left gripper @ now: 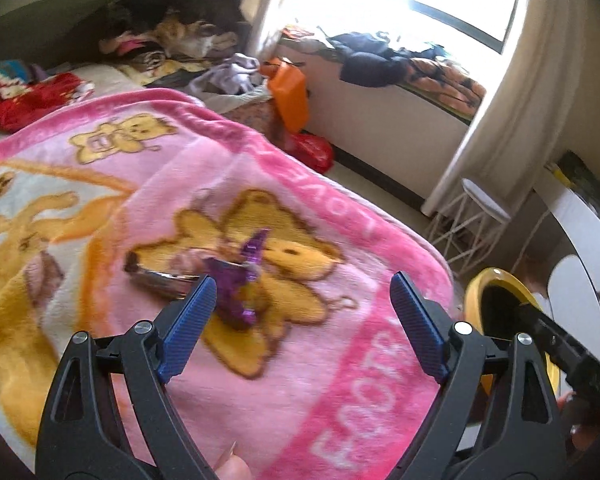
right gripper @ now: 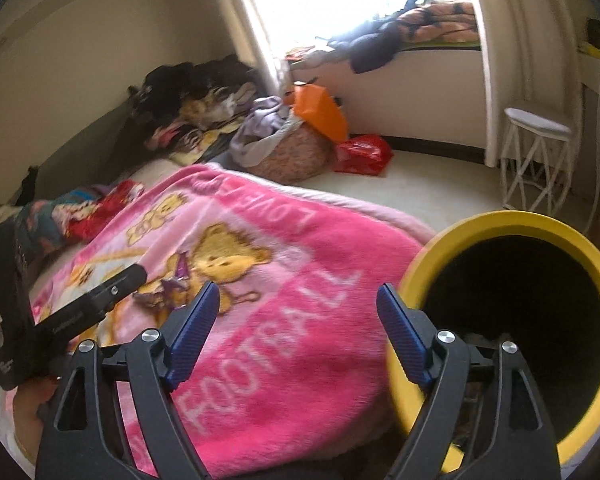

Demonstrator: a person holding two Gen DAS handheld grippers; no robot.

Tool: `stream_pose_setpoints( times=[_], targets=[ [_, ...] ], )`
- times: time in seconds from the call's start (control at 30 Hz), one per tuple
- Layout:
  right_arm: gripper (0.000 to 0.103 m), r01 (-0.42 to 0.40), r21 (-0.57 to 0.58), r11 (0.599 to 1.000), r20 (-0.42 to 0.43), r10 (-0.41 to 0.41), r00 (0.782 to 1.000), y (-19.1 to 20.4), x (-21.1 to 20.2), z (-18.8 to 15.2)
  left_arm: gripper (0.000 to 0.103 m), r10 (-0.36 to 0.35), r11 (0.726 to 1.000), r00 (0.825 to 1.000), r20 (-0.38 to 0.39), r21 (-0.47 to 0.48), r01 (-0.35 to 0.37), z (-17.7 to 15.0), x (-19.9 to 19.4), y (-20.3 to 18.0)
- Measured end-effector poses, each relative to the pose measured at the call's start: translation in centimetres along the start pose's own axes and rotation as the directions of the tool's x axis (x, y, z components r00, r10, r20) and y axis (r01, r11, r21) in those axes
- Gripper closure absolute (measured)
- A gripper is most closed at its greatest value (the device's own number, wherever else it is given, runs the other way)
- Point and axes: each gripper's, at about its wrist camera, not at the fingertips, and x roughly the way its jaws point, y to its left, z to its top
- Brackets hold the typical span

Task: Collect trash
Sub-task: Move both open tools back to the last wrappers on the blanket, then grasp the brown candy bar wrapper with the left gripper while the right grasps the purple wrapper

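A crumpled purple wrapper (left gripper: 236,284) lies on the pink teddy-bear blanket (left gripper: 340,360), with a silvery wrapper (left gripper: 160,278) just to its left. My left gripper (left gripper: 302,288) is open above the blanket, its left finger right beside the purple wrapper, holding nothing. In the right wrist view the purple wrapper (right gripper: 176,280) lies ahead to the left. My right gripper (right gripper: 298,296) is open and empty, and its right finger overlaps the rim of a yellow bin (right gripper: 512,222) with a dark inside. The bin also shows in the left wrist view (left gripper: 500,280).
Piles of clothes (left gripper: 172,28) lie at the far end of the bed. An orange bag (right gripper: 320,112) and a red bag (right gripper: 364,154) sit on the floor by a laundry basket (right gripper: 288,156). A white wire stool (right gripper: 536,156) stands by the curtain.
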Motion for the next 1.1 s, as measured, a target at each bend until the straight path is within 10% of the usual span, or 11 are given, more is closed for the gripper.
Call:
stream_pose_setpoints(
  times=[0.37,0.53,0.83,0.93,1.1],
  targets=[
    [0.025,-0.113,-0.050,0.992,-0.132,0.105,0.986,6.9,6.8,-0.7,0.023,0.082,0.979,0.996,-0.032,-0.186,-0.086,0.9,0.1,8.7],
    [0.028,-0.146,-0.061,0.987,-0.208,0.131,0.969,9.7,10.4,-1.4,0.044,0.044,0.954,0.996,-0.083,-0.291,-0.066,0.8,1.2,12.0],
    [0.054,-0.154,-0.065,0.986,-0.279,0.130,0.951,12.2,15.7,-2.0,0.066,-0.052,0.916,0.987,-0.150,-0.401,-0.012,-0.1,3.9,14.2],
    [0.087,-0.201,-0.026,0.979,-0.341,0.180,0.923,12.2,17.3,-2.5,0.066,-0.070,0.908,0.986,-0.152,-0.420,-0.001,-0.3,4.7,14.2],
    [0.093,-0.205,-0.038,0.978,-0.317,0.183,0.931,11.8,16.1,-3.1,0.078,-0.080,0.887,0.984,-0.158,-0.462,-0.002,-0.6,5.7,14.4]
  ],
)
